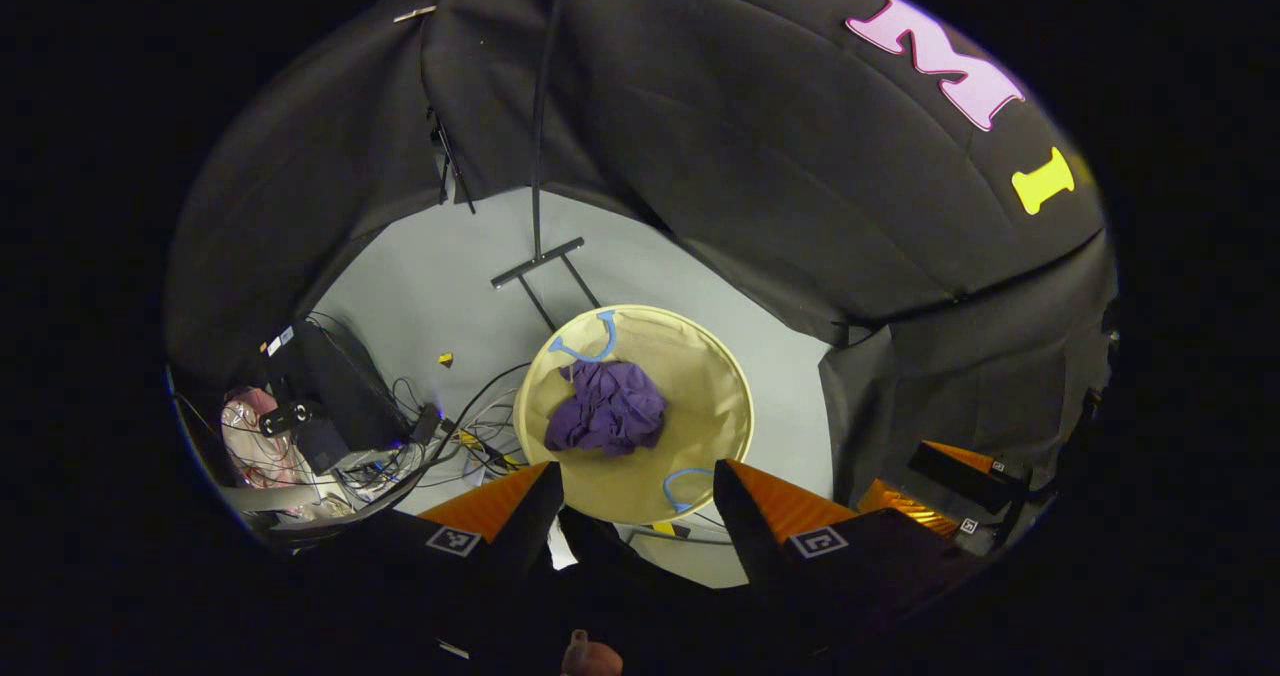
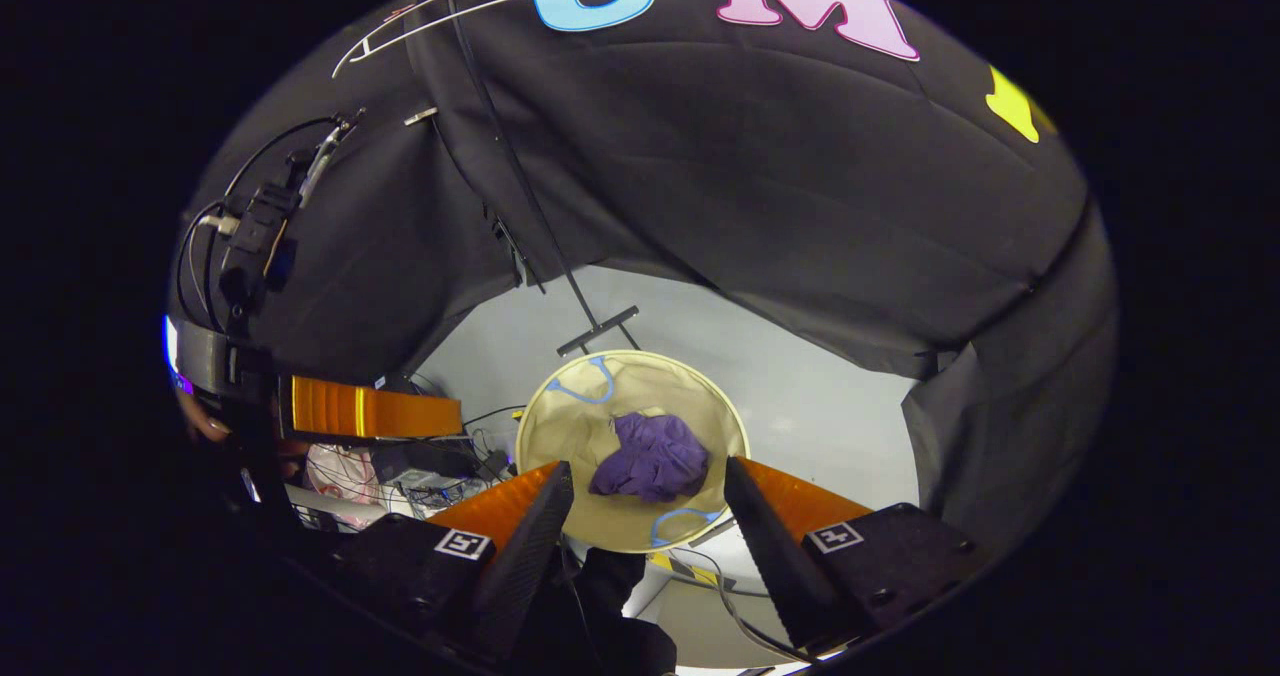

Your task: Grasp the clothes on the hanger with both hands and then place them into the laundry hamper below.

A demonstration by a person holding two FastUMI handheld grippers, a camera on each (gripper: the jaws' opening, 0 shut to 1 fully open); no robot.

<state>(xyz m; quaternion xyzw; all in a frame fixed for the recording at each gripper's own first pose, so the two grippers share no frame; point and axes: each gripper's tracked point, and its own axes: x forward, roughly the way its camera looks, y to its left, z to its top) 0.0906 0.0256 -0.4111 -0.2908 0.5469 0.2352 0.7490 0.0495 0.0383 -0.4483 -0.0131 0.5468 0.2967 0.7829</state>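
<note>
Left gripper view: I'm looking straight down at the laundry hamper, a round beige thing with blue handles sitting on the pale grey floor. The purple clothes are lying crumpled inside it, a bit left of the middle, nothing touching them. My left gripper has its jaws spread wide apart with nothing between them, hanging well above the hamper. Off to the right edge there's my right gripper, orange and black, too far to the side to read much. Behind the hamper a black stand rises from a base bar on the floor, and on the left there's a messy pile of cables and dark boxes.

Right gripper view: same hamper from a slightly different angle, clothes bunched toward the right and near side of it. My right gripper is also wide open and empty, up above the rim. The left gripper pokes in from the left, held by a hand. An empty wire hanger sits at the top of the stand
</note>
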